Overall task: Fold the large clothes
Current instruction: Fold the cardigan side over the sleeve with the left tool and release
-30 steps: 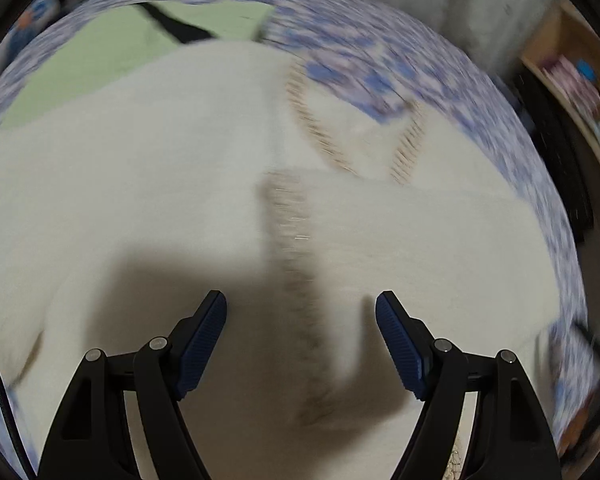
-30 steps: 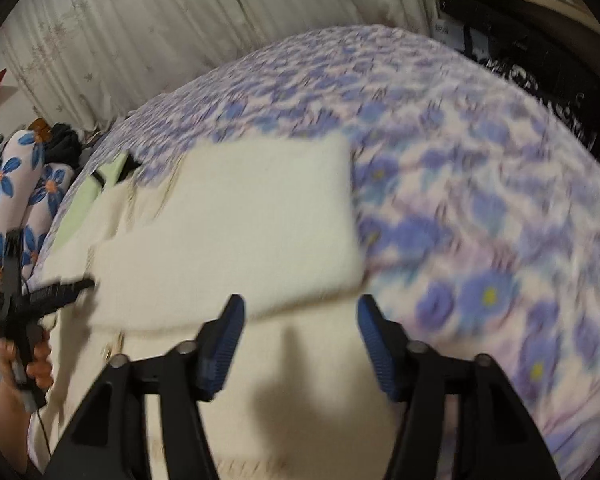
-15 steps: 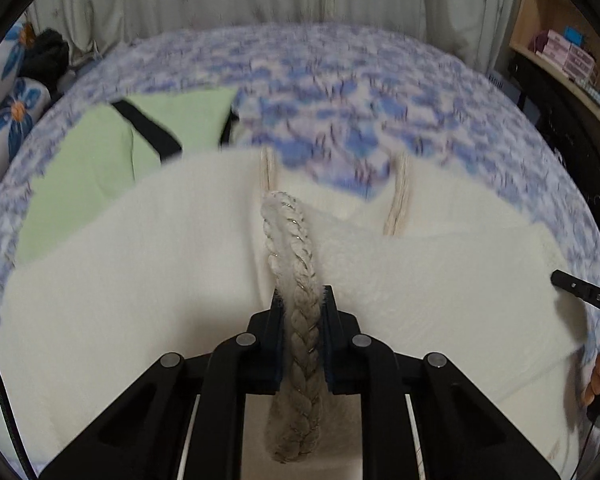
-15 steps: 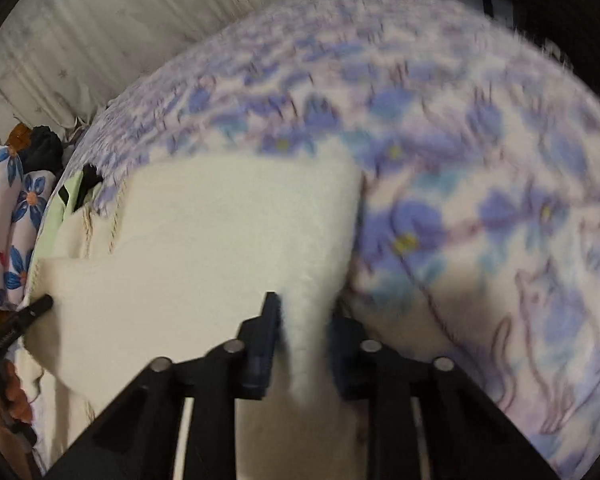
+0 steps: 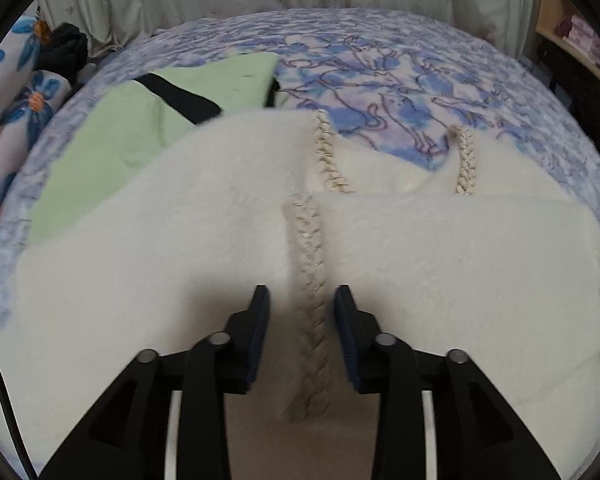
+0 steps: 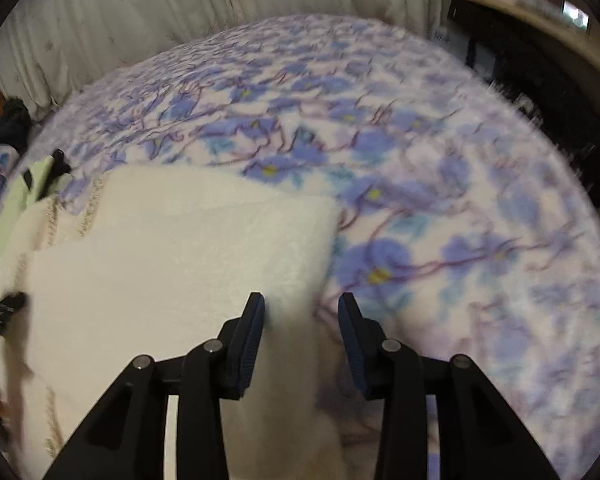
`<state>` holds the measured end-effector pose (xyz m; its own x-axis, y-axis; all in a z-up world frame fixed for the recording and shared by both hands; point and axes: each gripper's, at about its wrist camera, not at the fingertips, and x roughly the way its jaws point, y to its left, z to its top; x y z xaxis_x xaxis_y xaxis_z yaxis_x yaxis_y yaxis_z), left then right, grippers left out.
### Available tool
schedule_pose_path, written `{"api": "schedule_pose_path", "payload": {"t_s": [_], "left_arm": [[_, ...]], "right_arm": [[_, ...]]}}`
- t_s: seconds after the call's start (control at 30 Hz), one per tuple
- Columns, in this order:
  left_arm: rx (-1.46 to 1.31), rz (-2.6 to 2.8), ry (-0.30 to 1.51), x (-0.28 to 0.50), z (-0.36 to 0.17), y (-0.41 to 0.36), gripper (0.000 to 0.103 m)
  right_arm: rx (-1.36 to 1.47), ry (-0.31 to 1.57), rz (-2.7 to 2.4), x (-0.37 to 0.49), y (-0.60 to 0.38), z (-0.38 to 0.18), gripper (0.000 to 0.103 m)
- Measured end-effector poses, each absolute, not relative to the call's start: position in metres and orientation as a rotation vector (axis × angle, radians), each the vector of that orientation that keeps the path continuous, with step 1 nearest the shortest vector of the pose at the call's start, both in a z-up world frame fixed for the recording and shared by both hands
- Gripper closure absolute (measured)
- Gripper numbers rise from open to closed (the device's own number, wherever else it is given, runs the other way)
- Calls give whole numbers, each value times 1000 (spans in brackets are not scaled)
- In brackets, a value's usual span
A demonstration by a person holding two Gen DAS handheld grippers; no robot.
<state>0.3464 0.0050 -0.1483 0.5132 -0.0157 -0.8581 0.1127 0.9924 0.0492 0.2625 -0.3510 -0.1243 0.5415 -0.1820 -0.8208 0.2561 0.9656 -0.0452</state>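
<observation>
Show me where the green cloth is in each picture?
Left wrist view: the green cloth lies upper left, behind the white garment, with a black strap across it.
Right wrist view: only a thin strip of it shows at the far left edge, beside the white garment.
Shared landmark: the braided trim on the white garment, seen left of centre in the right wrist view.

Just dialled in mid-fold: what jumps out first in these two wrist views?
A fluffy cream garment fills the near half of the blue-flowered bedspread, its braided trim running between the open left gripper. A folded pale green garment lies behind it to the left. The right gripper, also open, straddles the cream garment's right edge.
</observation>
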Motion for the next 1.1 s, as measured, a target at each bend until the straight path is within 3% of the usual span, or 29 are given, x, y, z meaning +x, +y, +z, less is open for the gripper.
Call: {"api": "schedule_pose_path", "payload": {"t_s": [0.03, 0.3, 0.57, 0.83, 0.87, 1.0, 1.07, 1.1], "left_arm": [[107, -60, 1011, 342, -141, 7, 61], [-27, -152, 922, 305, -100, -8, 61], [18, -158, 1016, 294, -148, -49, 61], [68, -158, 1001, 286, -158, -54, 56], [63, -168, 1007, 286, -158, -53, 55], [68, -200, 1022, 286, -157, -58, 48], [94, -194, 1014, 282, -157, -64, 39], [112, -193, 1008, 280, -157, -67, 37]], "right_arm": [[77, 943, -243, 258, -346, -117, 65], [108, 879, -46, 245, -279, -98, 65], [118, 1016, 149, 247, -216, -140, 65], [-46, 999, -113, 229, -272, -158, 65], [-57, 989, -170, 226, -291, -159, 69], [-18, 995, -238, 216, -329, -158, 103], [-52, 991, -314, 213, -336, -157, 101], [-53, 995, -345, 214, -342, -158, 83]]}}
